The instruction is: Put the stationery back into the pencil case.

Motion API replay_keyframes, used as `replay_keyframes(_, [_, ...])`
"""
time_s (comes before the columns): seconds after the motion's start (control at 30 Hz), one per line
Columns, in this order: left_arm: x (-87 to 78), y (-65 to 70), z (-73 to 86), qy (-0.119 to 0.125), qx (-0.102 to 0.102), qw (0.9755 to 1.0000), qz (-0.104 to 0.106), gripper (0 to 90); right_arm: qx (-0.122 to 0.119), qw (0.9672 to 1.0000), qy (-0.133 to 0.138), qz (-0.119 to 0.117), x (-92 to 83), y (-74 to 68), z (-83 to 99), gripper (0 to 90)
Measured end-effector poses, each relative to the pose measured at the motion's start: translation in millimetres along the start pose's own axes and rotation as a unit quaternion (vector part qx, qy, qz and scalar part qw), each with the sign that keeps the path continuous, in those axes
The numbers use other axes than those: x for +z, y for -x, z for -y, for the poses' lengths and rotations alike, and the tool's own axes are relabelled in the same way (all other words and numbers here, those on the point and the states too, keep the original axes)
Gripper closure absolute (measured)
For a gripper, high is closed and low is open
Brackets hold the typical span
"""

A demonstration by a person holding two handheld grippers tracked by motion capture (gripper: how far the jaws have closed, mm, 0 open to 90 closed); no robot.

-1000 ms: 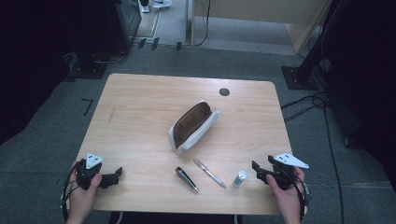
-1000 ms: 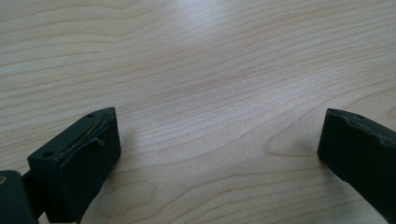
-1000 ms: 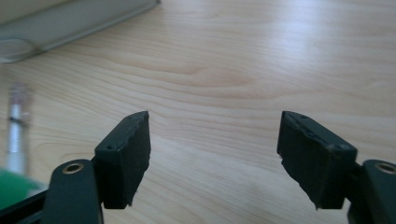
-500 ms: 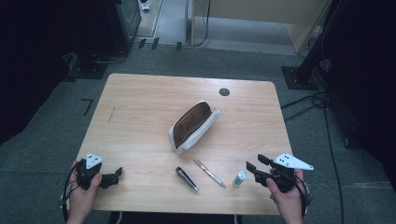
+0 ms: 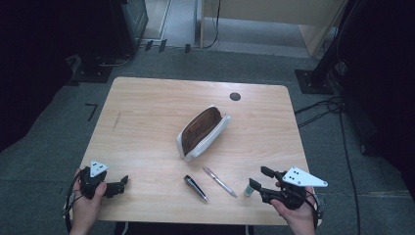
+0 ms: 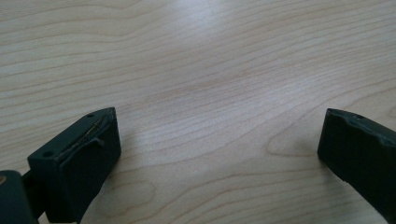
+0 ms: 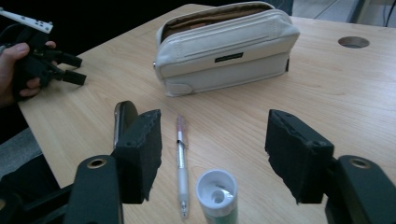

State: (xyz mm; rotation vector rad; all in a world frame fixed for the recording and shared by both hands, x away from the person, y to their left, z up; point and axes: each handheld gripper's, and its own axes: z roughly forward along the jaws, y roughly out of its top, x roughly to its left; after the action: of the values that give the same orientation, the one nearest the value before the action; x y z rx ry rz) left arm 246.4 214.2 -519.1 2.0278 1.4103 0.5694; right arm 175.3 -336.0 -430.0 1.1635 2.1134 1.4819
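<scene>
Spanning grey carpet [image 5: 58, 147], a pale wooden table [image 5: 147, 122] amid dark surroundings.

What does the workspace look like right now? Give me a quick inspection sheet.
Surface: wooden table, round hole near the far edge.
Job's things: white pouch open at mid table; tube upright, pen and dark clip-like item lying flat near the front edge.
Clutter: nothing seen.
Grippers: left gripper low at the front left corner, jaws open over bare wood; right gripper beside the tube, jaws just been closing, apart with nothing between them.
Cables: several on the floor to the right; one trails from each gripper.
Surroundings: grey floor, dark stands left and right.
</scene>
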Motion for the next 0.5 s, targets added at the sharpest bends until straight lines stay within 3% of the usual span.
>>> replay_keyframes(0.47, [0.0, 0.0, 0.0, 0.000, 0.000, 1.0000, 0.000, 0.0, 0.003, 0.9996, -0.024, 0.014, 10.2, 3.6, 31.0, 46.6])
replay_keyframes(0.5, [0.0, 0.0, 0.0, 0.000, 0.000, 1.0000, 0.000, 0.0, -0.006, 0.9995, -0.026, 0.017, 11.3, 3.3, 34.1, 48.1])
